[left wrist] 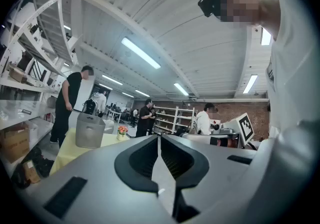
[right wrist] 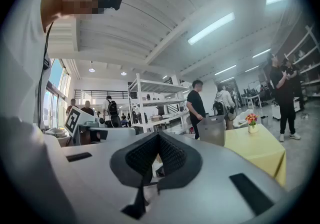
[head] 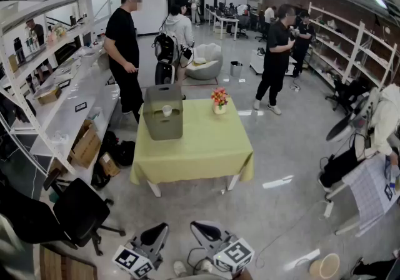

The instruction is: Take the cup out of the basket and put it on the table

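Observation:
A grey basket (head: 163, 124) stands on the far left part of a table with a yellow-green cloth (head: 200, 147). A white cup (head: 167, 110) sits inside the basket. Both grippers are held low at the bottom edge of the head view, well short of the table. The left gripper (head: 164, 230) and the right gripper (head: 197, 227) are both shut and hold nothing. The left gripper view shows its shut jaws (left wrist: 159, 138) with the basket (left wrist: 90, 129) far off to the left. From the right gripper (right wrist: 159, 135), the basket (right wrist: 212, 129) lies to the right.
A small vase of flowers (head: 219, 100) stands at the table's far edge. A person in black (head: 125, 54) stands just behind the basket, with several others further back. A black office chair (head: 75, 210) and cardboard boxes (head: 85, 147) lie at the left, below white shelving (head: 37, 85).

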`<state>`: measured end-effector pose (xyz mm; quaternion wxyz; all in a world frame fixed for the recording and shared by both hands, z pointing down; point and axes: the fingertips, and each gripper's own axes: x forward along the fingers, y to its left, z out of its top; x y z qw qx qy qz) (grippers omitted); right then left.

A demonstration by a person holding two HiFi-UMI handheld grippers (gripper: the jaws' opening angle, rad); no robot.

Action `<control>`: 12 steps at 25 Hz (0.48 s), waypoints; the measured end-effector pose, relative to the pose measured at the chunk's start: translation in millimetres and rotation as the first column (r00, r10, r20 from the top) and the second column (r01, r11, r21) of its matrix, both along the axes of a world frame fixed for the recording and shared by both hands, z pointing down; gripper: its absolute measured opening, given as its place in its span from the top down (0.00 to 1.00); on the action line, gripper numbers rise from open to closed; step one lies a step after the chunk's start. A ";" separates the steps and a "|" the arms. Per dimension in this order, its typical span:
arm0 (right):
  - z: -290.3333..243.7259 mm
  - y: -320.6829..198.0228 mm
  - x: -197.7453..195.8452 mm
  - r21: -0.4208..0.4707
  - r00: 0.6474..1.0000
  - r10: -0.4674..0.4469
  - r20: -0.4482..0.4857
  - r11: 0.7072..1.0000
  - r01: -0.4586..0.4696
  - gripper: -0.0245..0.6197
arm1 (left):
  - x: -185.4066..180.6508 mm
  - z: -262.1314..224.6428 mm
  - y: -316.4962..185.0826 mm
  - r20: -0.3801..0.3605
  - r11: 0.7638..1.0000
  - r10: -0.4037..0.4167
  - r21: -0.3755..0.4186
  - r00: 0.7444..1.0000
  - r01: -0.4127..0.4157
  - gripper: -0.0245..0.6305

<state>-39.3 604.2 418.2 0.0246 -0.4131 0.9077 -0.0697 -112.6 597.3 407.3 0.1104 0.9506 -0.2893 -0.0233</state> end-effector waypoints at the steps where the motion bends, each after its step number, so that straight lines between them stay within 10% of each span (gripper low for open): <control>1: -0.8 -0.9 1.6 0.001 1.000 -0.001 0.000 1.000 0.001 0.95 | 1.8 -1.1 -0.7 -0.002 1.000 0.000 0.002 1.000 0.000 0.93; 12: -6.6 0.3 21.8 -0.003 1.000 -0.021 -0.004 1.000 0.021 0.95 | 27.1 -5.4 1.4 -0.031 1.000 -0.024 0.006 0.999 0.024 0.93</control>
